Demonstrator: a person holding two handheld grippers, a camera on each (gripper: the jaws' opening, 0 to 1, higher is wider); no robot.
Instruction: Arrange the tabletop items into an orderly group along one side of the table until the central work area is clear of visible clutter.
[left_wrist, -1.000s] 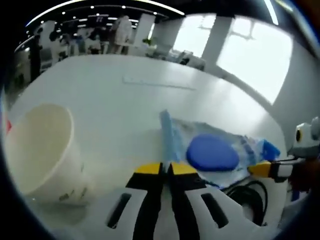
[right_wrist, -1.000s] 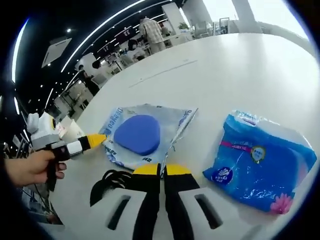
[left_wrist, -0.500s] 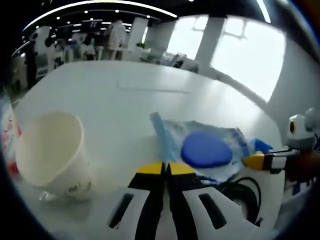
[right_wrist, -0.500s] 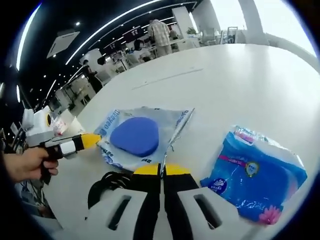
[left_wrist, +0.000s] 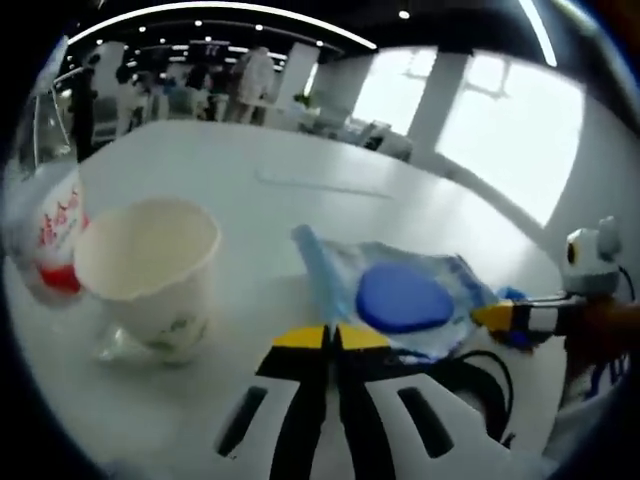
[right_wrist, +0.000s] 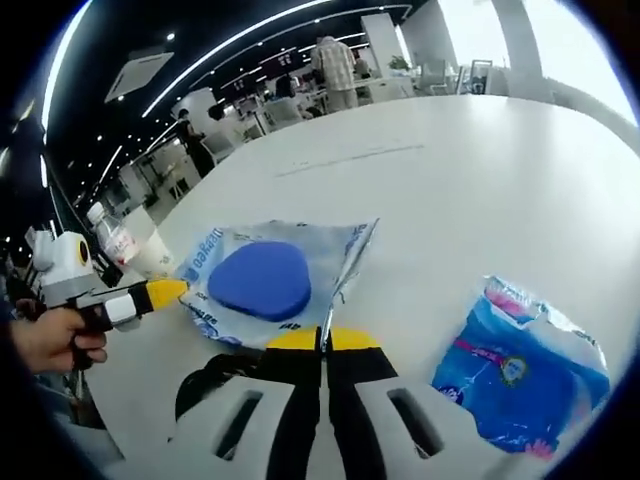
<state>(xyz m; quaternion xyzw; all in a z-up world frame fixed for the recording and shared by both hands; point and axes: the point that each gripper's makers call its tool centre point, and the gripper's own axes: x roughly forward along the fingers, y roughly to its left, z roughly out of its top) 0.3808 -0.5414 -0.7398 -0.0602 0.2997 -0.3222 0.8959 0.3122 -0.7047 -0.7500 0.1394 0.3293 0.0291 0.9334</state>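
A clear plastic packet (left_wrist: 445, 272) with a blue oval pad (left_wrist: 402, 298) inside is stretched between both grippers. My left gripper (left_wrist: 333, 337) is shut on the packet's near edge. From the right, my right gripper (left_wrist: 497, 316) pinches the far edge. In the right gripper view the same packet (right_wrist: 300, 240) and pad (right_wrist: 258, 280) lie just ahead of my right gripper (right_wrist: 322, 340), shut on a thin corner of it. The left gripper (right_wrist: 165, 292) meets the packet from the left. A blue tissue pack (right_wrist: 515, 375) lies on the white table (right_wrist: 450, 170) at lower right.
A white paper cup (left_wrist: 150, 265) stands left of the packet, with a red-labelled bottle (left_wrist: 48, 235) behind it; both stand small, cup (right_wrist: 150, 255) and bottle (right_wrist: 112, 238), beyond the left gripper. A black cable loop (right_wrist: 210, 385) sits beside my jaws. People and desks are far behind.
Both grippers have carried the packet toward the cup and bottle. The cup now stands nearer and the bottle has come into view. The tissue pack has fallen back to the lower right.
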